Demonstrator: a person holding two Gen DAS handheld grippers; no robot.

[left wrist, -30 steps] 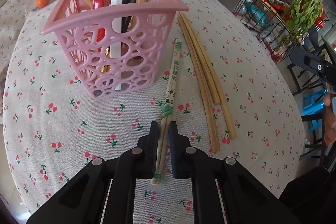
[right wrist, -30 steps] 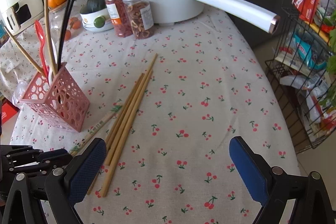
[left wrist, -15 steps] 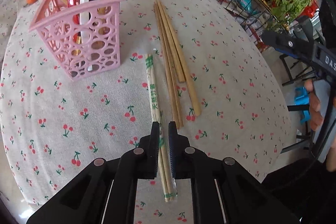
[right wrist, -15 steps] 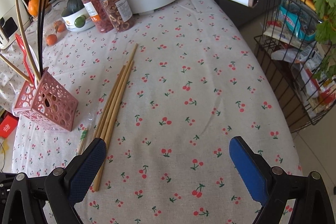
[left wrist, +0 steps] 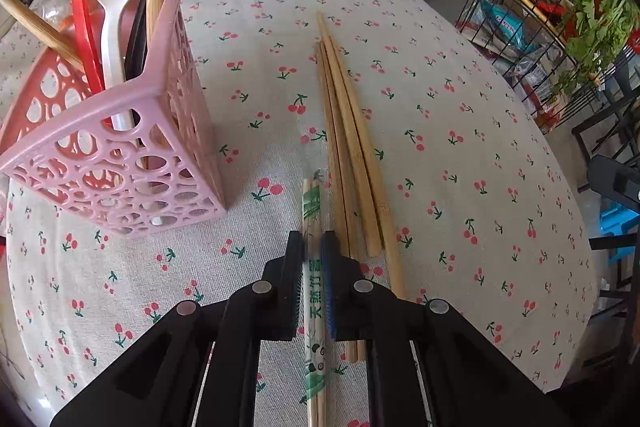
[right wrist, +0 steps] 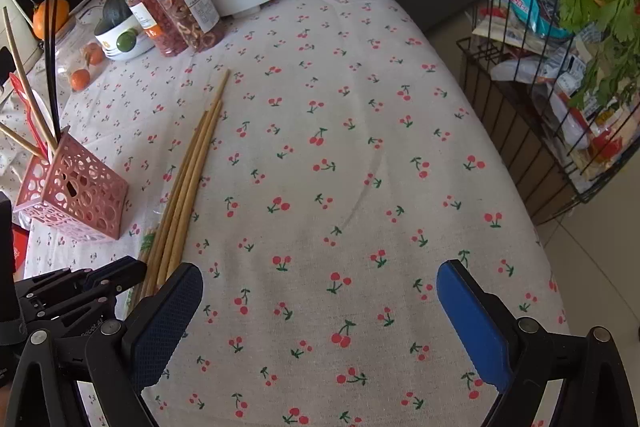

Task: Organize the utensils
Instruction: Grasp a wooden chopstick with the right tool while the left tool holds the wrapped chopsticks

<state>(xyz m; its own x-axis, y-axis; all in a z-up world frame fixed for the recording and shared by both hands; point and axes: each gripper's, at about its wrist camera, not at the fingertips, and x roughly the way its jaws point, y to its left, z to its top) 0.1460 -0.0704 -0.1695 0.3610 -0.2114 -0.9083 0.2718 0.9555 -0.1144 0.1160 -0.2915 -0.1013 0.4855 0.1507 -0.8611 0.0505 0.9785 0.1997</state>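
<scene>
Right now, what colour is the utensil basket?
Pink, with round holes; the basket shows best in the left wrist view.

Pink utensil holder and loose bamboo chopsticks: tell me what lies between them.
Only bare cherry-print tablecloth separates the pink utensil holder from the loose bamboo chopsticks, per the left wrist view.

Lighting: bright, even daylight falling across both views; shadows showing soft. Focus holding sharp. Fisheye bending edges; dark vignette cutting corners.
</scene>
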